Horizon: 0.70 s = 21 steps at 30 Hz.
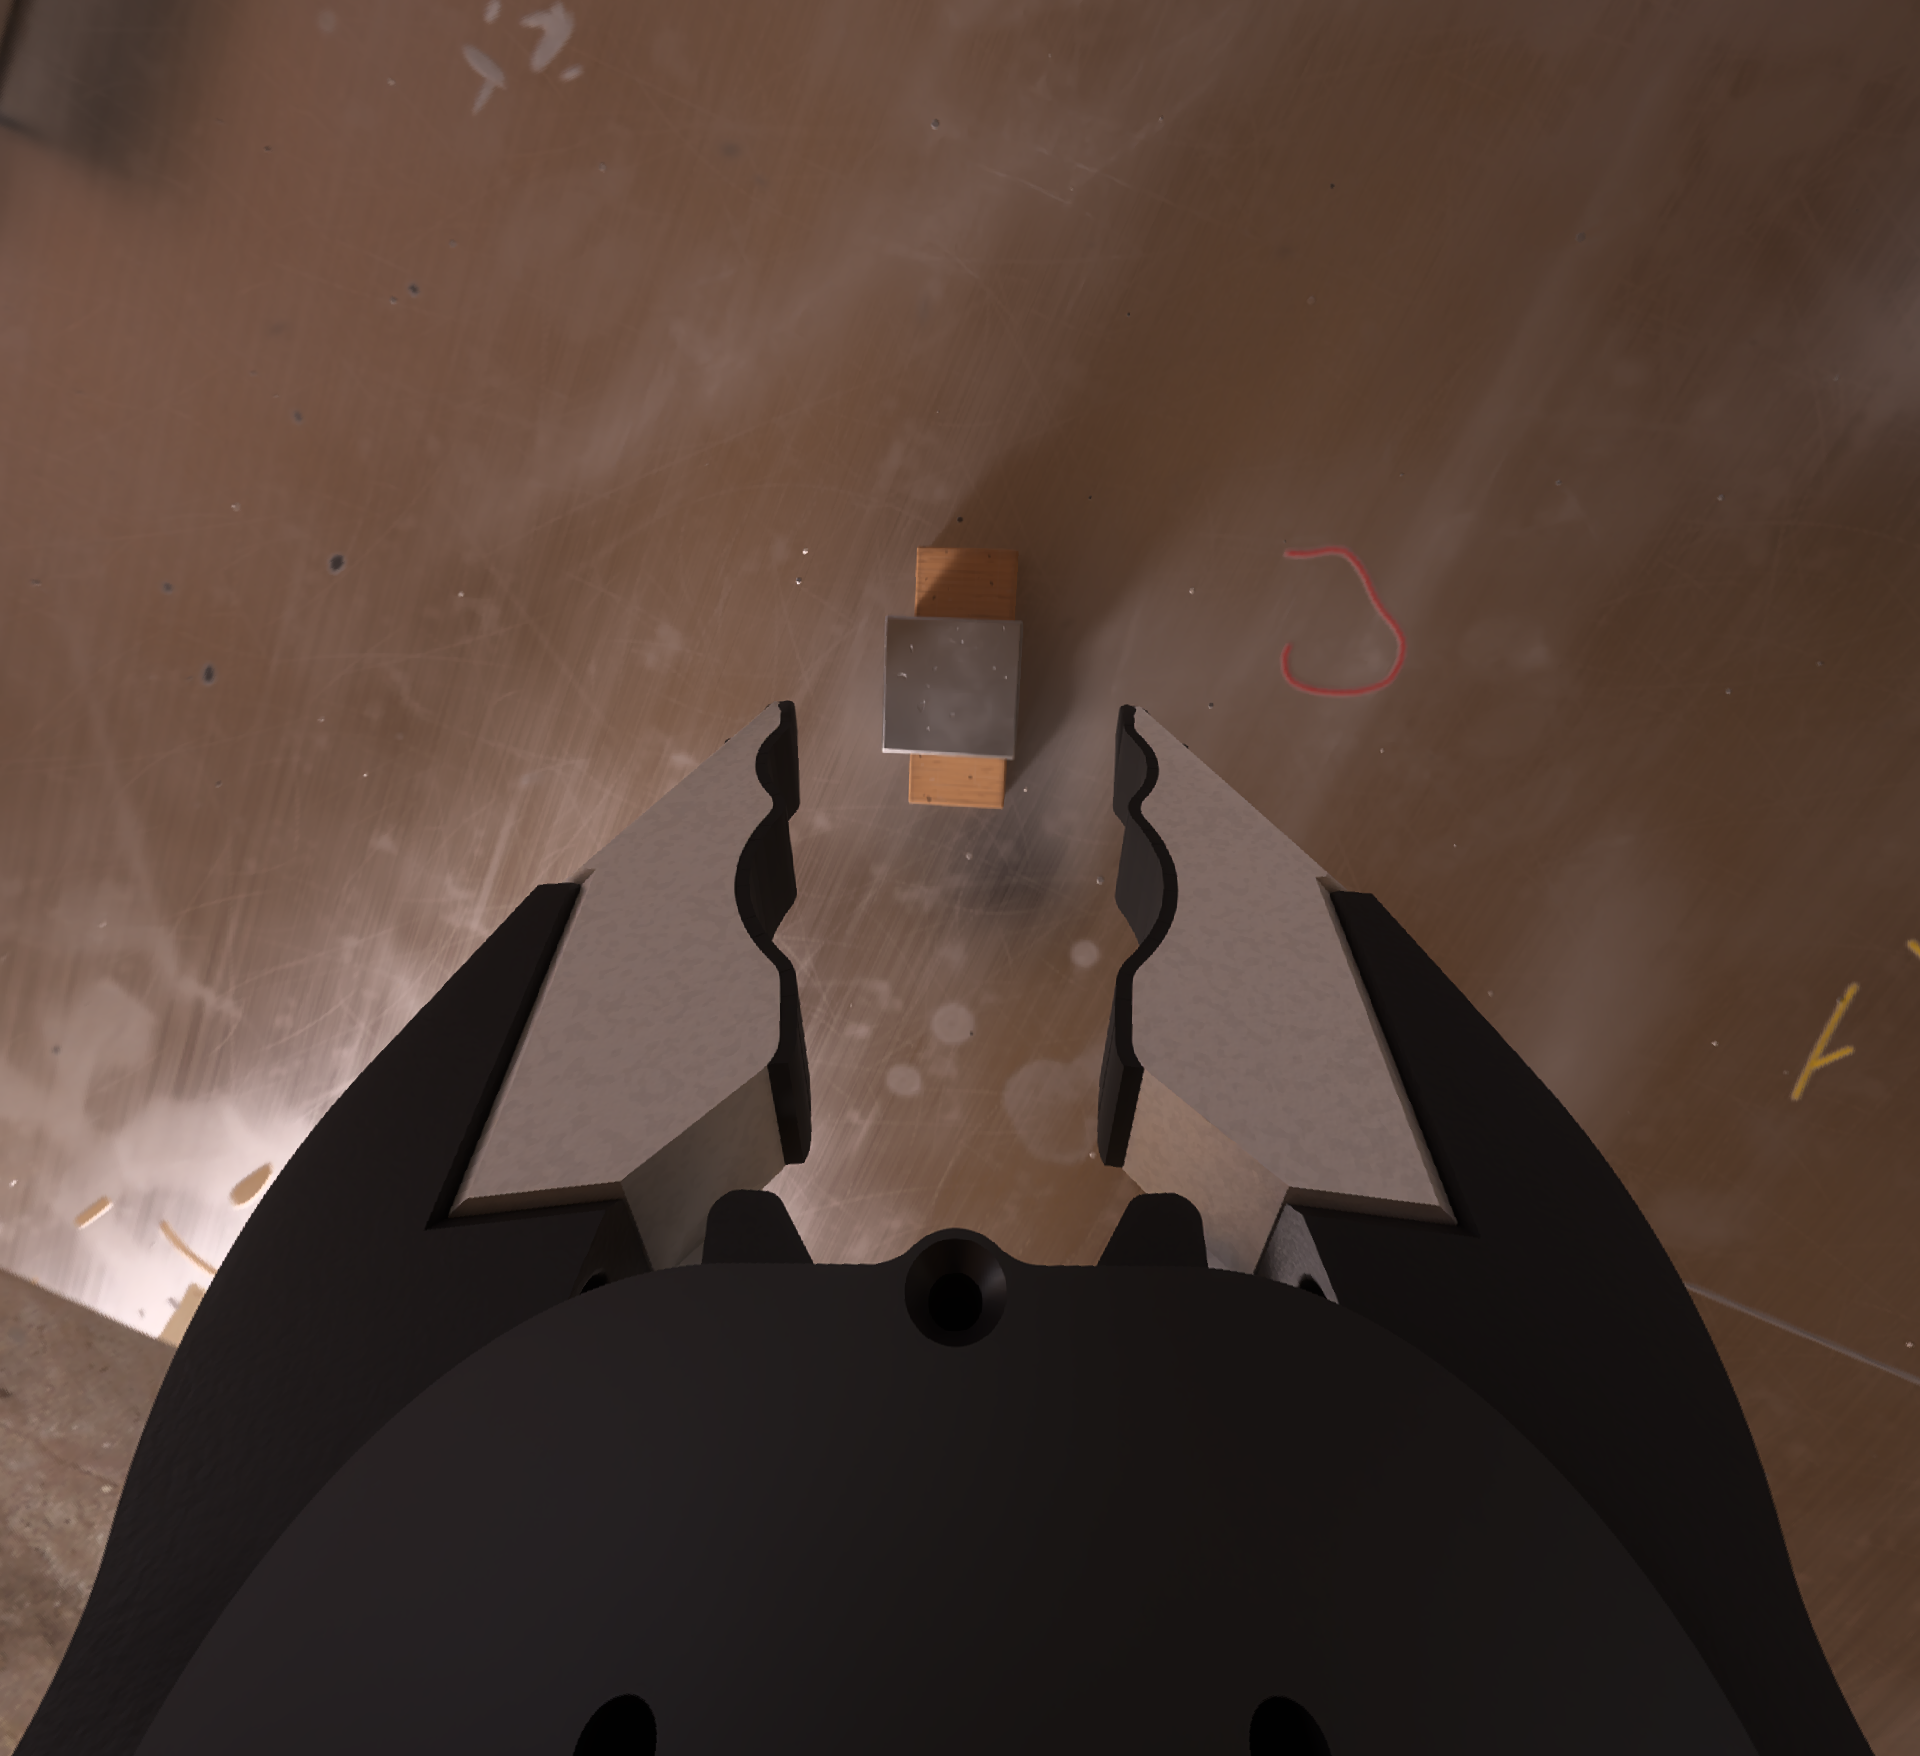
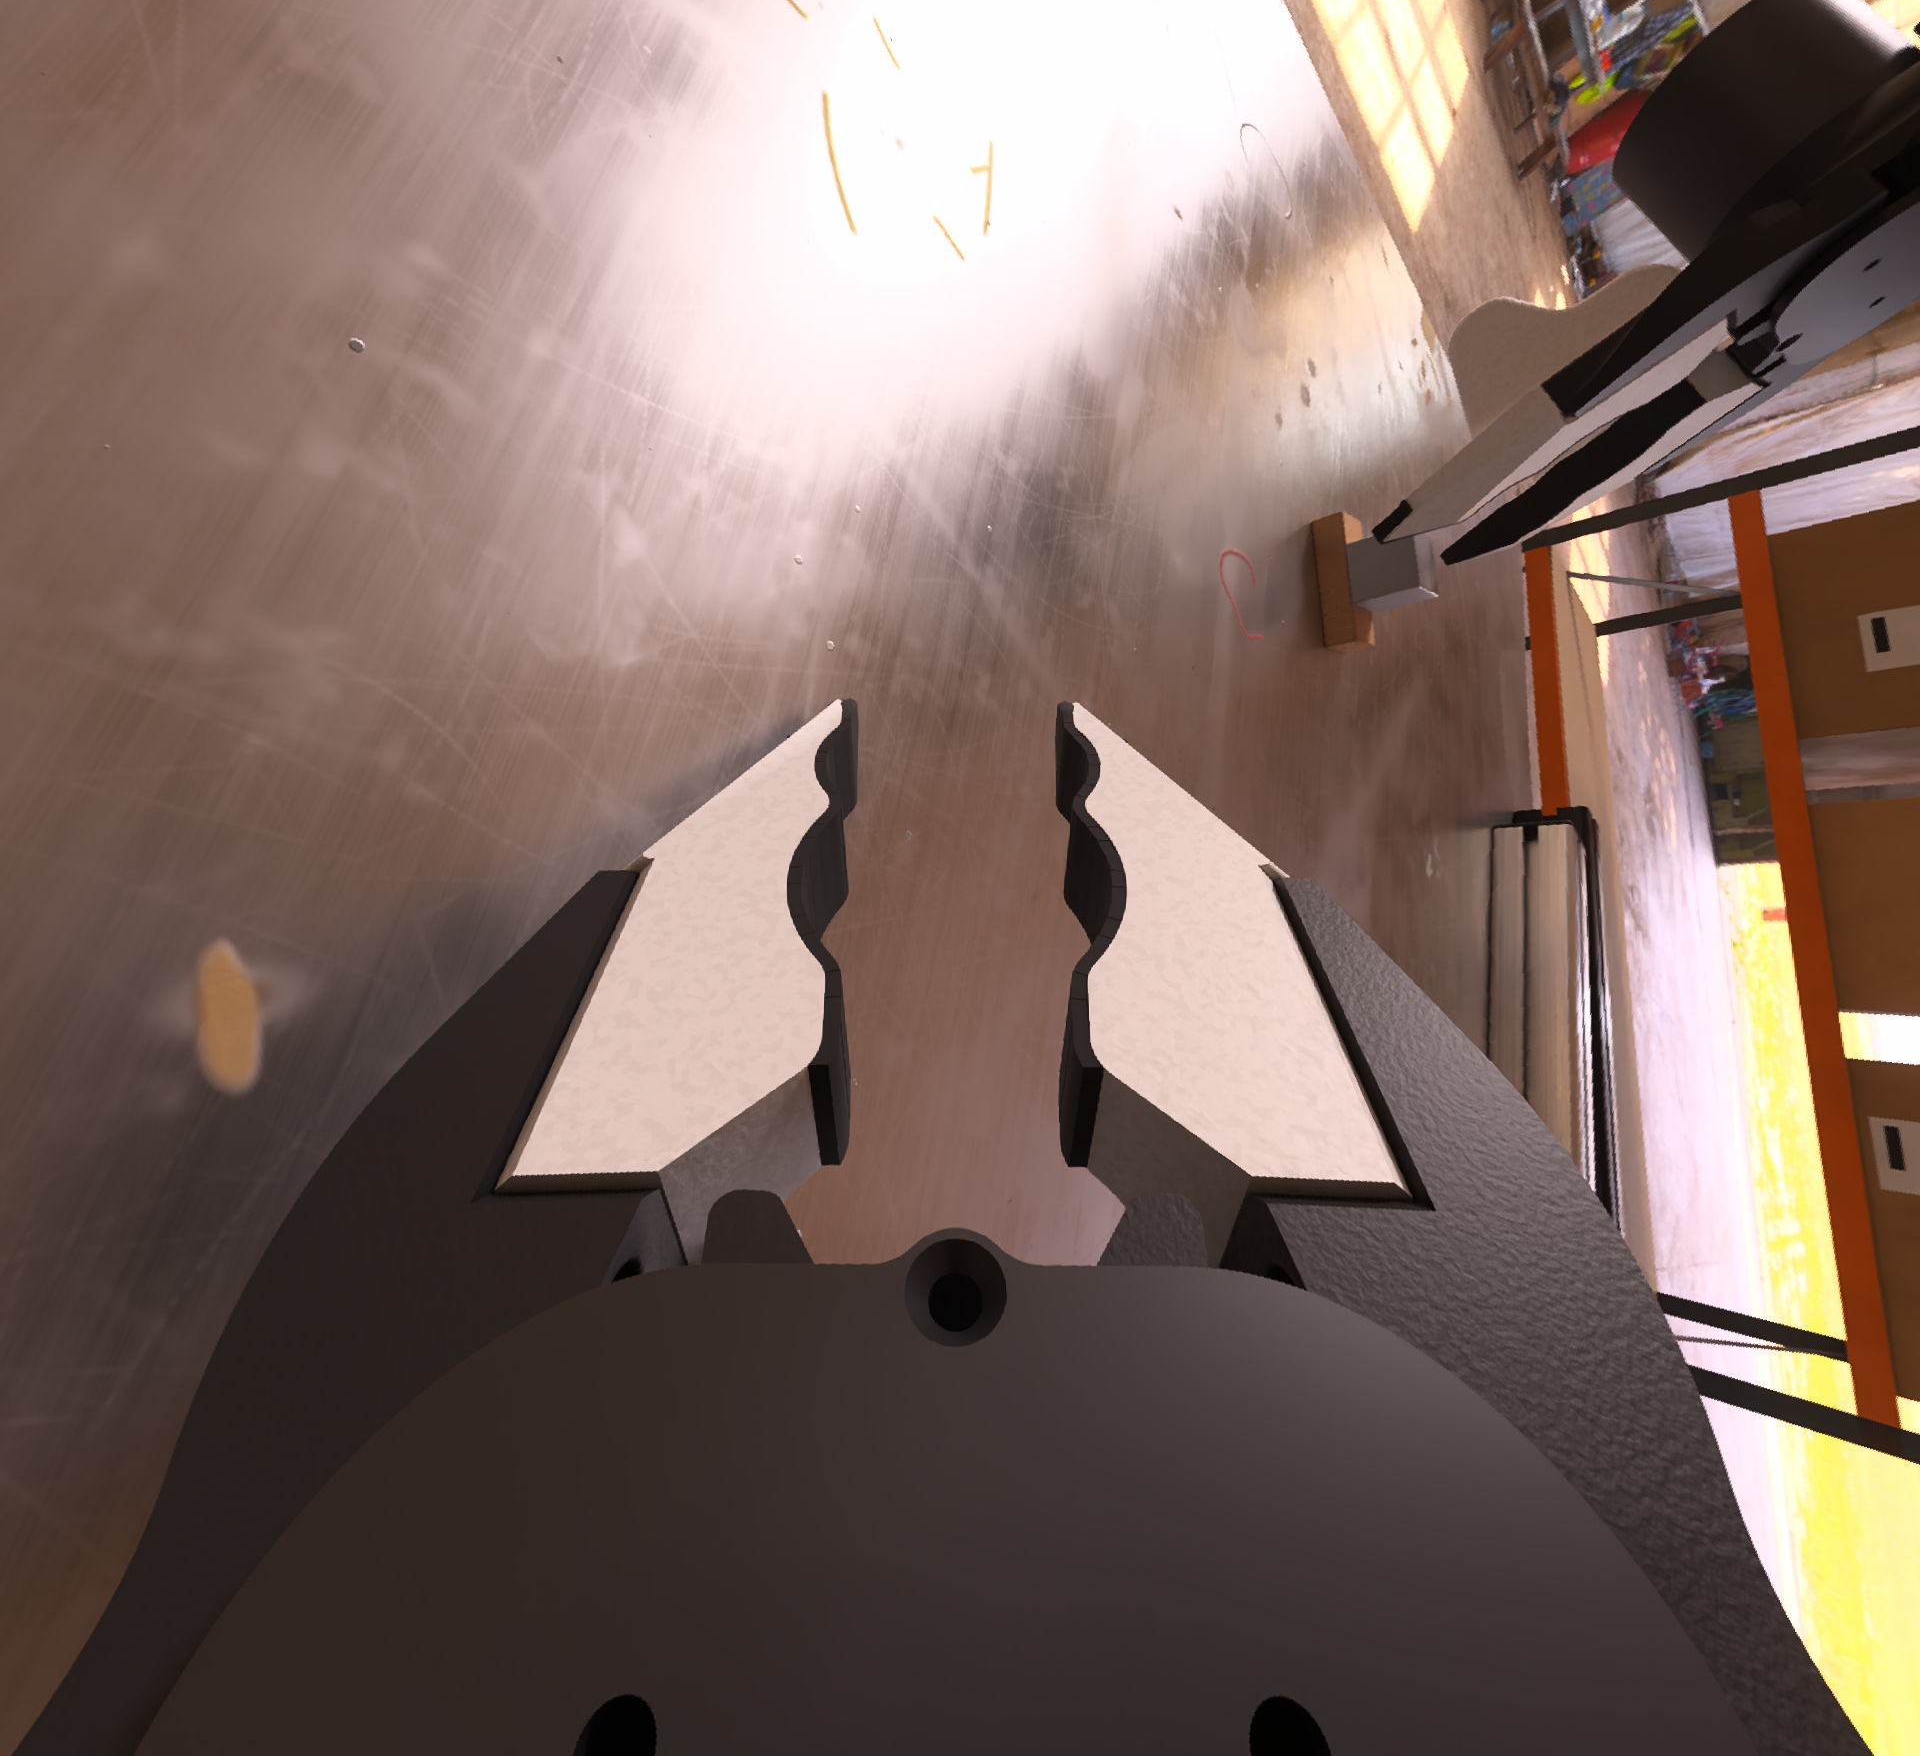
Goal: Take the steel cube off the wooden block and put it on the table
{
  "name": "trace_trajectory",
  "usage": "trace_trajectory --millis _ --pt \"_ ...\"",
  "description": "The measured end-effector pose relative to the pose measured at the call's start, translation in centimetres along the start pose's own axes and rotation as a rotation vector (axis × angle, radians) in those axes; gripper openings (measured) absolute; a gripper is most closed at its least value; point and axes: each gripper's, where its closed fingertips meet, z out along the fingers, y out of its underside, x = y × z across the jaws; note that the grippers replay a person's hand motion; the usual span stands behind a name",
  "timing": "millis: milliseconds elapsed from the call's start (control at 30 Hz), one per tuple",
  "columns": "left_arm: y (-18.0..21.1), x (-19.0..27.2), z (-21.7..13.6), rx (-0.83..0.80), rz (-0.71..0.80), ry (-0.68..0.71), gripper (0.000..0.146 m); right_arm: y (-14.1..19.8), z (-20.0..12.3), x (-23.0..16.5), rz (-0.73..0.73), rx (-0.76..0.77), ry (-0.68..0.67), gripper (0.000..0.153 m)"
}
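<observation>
A steel cube (image 1: pixel 951 686) sits on a flat wooden block (image 1: pixel 964 580) on the brown table (image 1: pixel 623 356). My left gripper (image 1: pixel 956 719) is open and empty, straight above the cube, with its fingertips on either side of it and a little above. In the right wrist view the cube (image 2: pixel 1392 576) and the block (image 2: pixel 1340 579) show at the right, with the left gripper's tips (image 2: pixel 1418 534) at the cube's top. My right gripper (image 2: pixel 956 719) is open and empty, well away from the cube over the bare table.
A red curl of string (image 1: pixel 1351 626) lies on the table just right of the block. Yellow scraps (image 2: pixel 842 158) and a tan chip (image 2: pixel 229 1015) lie on the table. An orange shelf frame (image 2: pixel 1787 875) stands beyond the table's edge.
</observation>
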Motion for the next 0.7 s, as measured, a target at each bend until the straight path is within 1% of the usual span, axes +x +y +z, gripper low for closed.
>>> trace_trajectory --millis 100,200,267,400,467,567,633,700 --pt "0.1 -0.1 0.9 -0.032 0.007 0.011 0.058 0.2 0.1 0.0 0.013 0.003 -0.008 0.038" --pt "0.3 -0.2 1.4 -0.048 0.023 0.012 0.044 0.3 0.1 -0.1 0.013 0.0 -0.015 0.038" --pt "0.3 -0.1 1.5 -0.042 0.023 0.025 0.028 0.3 0.1 -0.2 0.009 0.0 -0.02 0.038" --pt "0.5 -0.4 0.7 -0.041 0.02 0.015 0.028 0.3 0.1 -0.4 0.002 -0.004 -0.025 0.037" --pt "0.2 -1.1 -0.5 -0.015 0.009 -0.024 0.028 0.3 0.1 -0.4 -0.004 -0.007 -0.025 0.036" --pt "-1.2 -1.9 -3.6 0.063 -0.004 -0.093 0.028 0.4 0.1 -0.3 -0.017 -0.016 -0.017 0.037" --pt "-2.8 -2.0 -6.3 0.109 0.01 -0.155 0.028 0.4 0.1 -0.3 -0.017 -0.019 -0.019 0.037" --pt "-5.3 -0.9 -8.8 0.165 0.042 -0.191 0.028 0.4 0.1 -0.3 -0.017 -0.017 -0.02 0.036"
